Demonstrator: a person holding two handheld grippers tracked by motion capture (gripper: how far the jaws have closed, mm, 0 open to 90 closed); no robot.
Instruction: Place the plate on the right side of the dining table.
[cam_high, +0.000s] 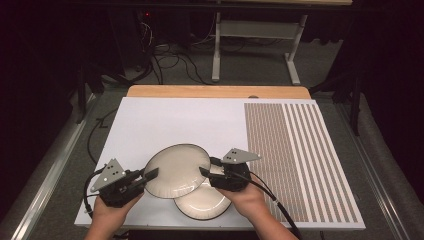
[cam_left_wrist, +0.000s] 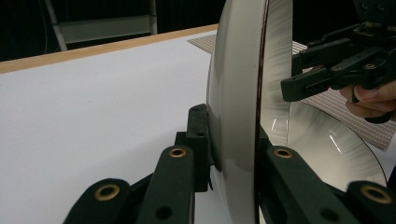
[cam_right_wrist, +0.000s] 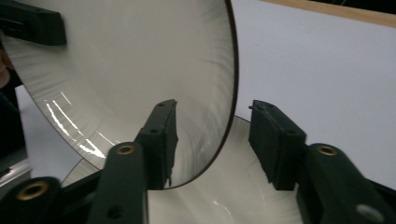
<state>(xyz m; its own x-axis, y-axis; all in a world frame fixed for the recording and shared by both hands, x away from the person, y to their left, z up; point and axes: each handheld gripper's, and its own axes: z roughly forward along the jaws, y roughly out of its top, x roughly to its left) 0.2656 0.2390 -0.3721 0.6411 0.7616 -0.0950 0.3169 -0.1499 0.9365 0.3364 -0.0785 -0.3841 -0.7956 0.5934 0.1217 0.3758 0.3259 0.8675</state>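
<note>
Left gripper (cam_high: 150, 176) pinches the raised round cream dark-rimmed plate (cam_high: 176, 170); right gripper (cam_high: 205, 172), jaws spread astride its rim, should close next

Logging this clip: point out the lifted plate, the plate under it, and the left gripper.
lifted plate (cam_high: 176, 169): high view, middle of its upper face.
lower plate (cam_high: 202, 204): high view, its uncovered near part.
left gripper (cam_high: 151, 174): high view, between its tips at the lifted plate's left rim.
</note>
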